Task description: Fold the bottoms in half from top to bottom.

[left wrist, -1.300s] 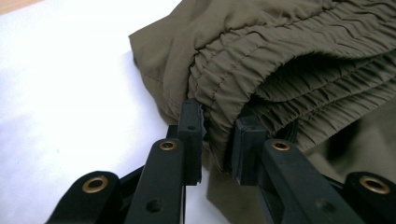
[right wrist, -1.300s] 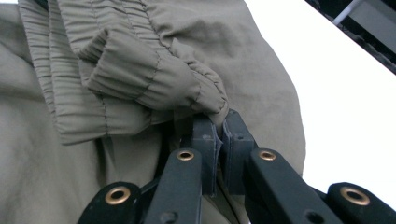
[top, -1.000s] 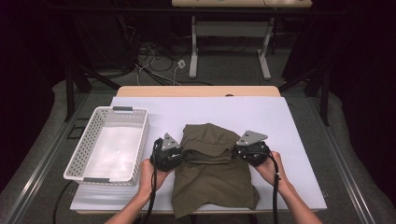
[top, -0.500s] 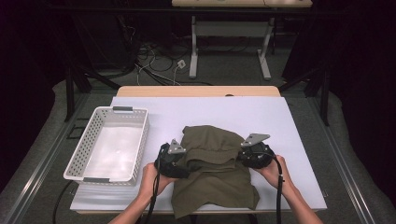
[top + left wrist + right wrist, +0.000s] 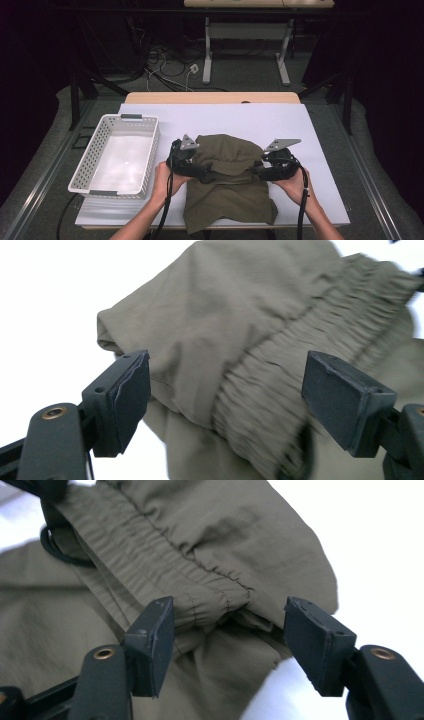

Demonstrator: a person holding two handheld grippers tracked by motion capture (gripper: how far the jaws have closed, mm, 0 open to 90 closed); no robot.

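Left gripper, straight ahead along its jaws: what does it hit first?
Most likely the gathered elastic waistband of the folded olive-green fabric shorts, lying between the left gripper's open jaws. Its jaws have just been opening; pads clear of cloth.

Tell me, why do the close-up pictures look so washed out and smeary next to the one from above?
High view: the room behind is dark, while the white table is evenly lit and sharp. Left gripper view: the table glares to blank white, and the olive garment smears toward the right edge. Right gripper view: the same glare, sharp waistband stitching, and soft near jaws.
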